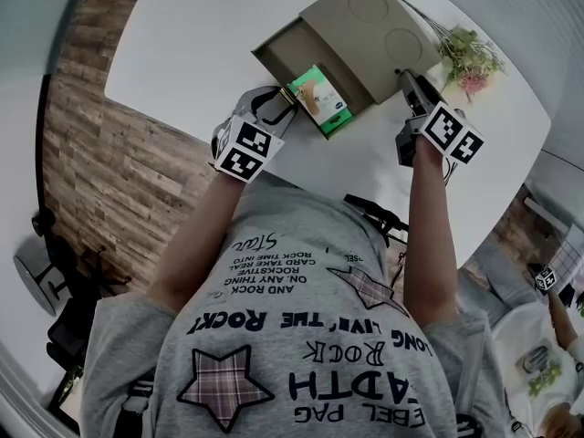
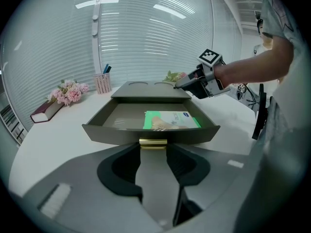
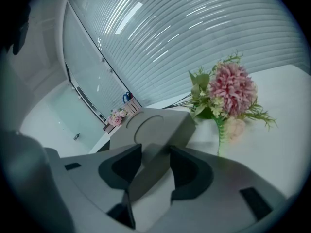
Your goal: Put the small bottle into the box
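On a white desk [image 1: 182, 53], a grey box [image 1: 365, 35] stands with its drawer [image 1: 297, 53] open; the right gripper [image 3: 155, 154] clamps a corner of the box top, the left gripper [image 2: 153, 152] grips the drawer's brass handle [image 2: 153, 142], a green carton [image 1: 318, 99] inside

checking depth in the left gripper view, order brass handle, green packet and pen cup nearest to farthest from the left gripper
1. brass handle, between the jaws of the left gripper.
2. green packet, inside the open drawer of the box.
3. pen cup, far back left, beyond the box.
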`<state>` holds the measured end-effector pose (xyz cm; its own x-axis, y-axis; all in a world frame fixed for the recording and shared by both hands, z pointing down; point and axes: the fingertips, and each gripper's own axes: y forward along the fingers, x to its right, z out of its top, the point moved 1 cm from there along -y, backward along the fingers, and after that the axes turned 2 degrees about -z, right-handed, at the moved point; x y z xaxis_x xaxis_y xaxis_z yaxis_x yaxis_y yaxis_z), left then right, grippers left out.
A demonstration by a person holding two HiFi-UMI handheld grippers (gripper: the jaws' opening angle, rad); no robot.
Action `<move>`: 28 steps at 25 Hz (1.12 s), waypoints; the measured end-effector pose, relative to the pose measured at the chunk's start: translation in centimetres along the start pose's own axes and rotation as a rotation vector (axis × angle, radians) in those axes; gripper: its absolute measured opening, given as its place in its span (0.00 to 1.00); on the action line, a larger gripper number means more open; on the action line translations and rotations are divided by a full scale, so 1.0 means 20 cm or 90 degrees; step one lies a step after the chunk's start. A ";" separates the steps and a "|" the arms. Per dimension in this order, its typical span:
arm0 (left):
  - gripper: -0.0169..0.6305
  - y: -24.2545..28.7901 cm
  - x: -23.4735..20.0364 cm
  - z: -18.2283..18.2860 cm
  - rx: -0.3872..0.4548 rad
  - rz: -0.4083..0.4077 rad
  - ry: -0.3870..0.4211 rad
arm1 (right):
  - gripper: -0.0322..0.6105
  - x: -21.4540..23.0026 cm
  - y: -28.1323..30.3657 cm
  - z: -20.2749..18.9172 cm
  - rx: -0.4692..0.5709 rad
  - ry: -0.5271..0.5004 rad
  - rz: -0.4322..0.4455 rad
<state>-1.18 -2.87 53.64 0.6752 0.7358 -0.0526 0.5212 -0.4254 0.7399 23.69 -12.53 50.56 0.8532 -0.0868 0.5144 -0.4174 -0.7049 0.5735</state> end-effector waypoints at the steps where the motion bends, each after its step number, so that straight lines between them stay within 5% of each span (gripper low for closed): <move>1: 0.30 0.01 0.00 0.01 0.000 -0.001 0.000 | 0.32 0.00 0.00 0.00 0.000 0.001 0.000; 28: 0.30 0.18 -0.02 0.17 0.008 -0.015 -0.009 | 0.32 0.01 0.02 0.01 -0.006 0.007 0.006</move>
<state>2.20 -6.54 53.94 0.6697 0.7383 -0.0800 0.5438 -0.4142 0.7299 23.79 -12.98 50.78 0.8453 -0.0860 0.5272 -0.4289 -0.6978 0.5738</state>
